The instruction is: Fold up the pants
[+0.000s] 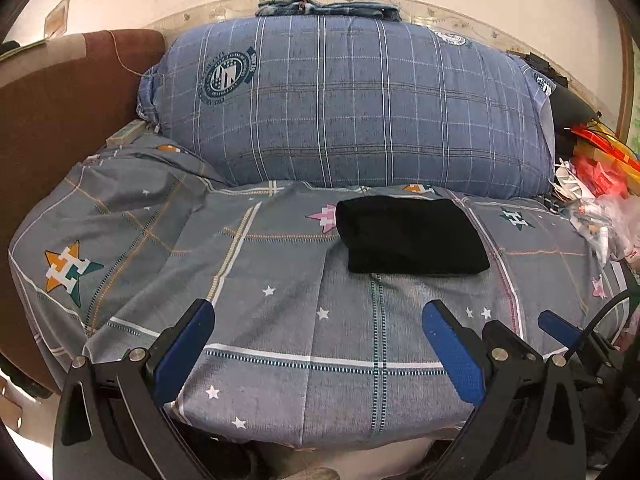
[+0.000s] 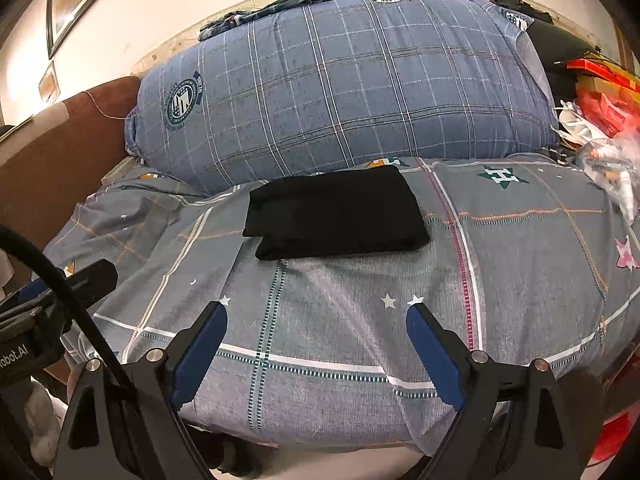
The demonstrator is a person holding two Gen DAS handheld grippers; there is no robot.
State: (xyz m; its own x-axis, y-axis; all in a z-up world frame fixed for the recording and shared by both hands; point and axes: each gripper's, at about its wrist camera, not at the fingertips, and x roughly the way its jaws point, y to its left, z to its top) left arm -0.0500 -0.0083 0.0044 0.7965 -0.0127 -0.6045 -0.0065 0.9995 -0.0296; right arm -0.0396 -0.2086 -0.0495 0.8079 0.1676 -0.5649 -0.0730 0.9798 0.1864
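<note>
Black pants lie folded into a compact rectangle on the grey star-patterned bedsheet, just in front of the big pillow; the right wrist view shows the pants with one layer sticking out at the left end. My left gripper hovers open over the near part of the bed, well short of the pants, nothing between its blue pads. My right gripper is open too, likewise pulled back and empty. One of its fingers shows at the right of the left wrist view.
A large blue plaid pillow fills the back of the bed, with folded denim on top. A brown headboard or sofa side stands at left. Red packaging and plastic clutter crowd the right edge. A black cable crosses the left side.
</note>
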